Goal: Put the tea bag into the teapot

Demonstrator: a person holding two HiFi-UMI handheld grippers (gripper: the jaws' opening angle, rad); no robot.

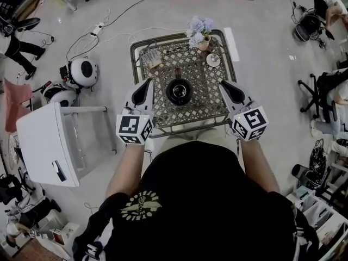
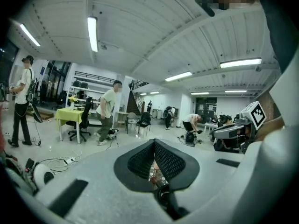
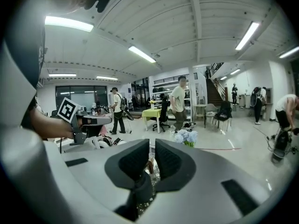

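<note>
In the head view a black teapot [image 1: 179, 91] stands in the middle of a small lattice-top table [image 1: 213, 111]. A pale flat packet [image 1: 153, 60], possibly the tea bag, lies at the table's back left. My left gripper [image 1: 145, 87] hovers at the table's left edge, just left of the teapot, shut and holding nothing. At the table's right edge my right gripper [image 1: 226, 86] is likewise shut and holding nothing. The left gripper view shows its pads [image 2: 140, 160] meeting, with a sliver of the table below. In the right gripper view only a thin slit separates the pads [image 3: 133, 160].
A vase of pale blue flowers [image 1: 199, 30] and a small cup on a saucer [image 1: 212, 60] sit at the table's back right. A white cabinet [image 1: 51, 143] stands to the left, with round white devices [image 1: 82, 71] and cables behind it. Office chairs [image 1: 322, 91] stand at the right.
</note>
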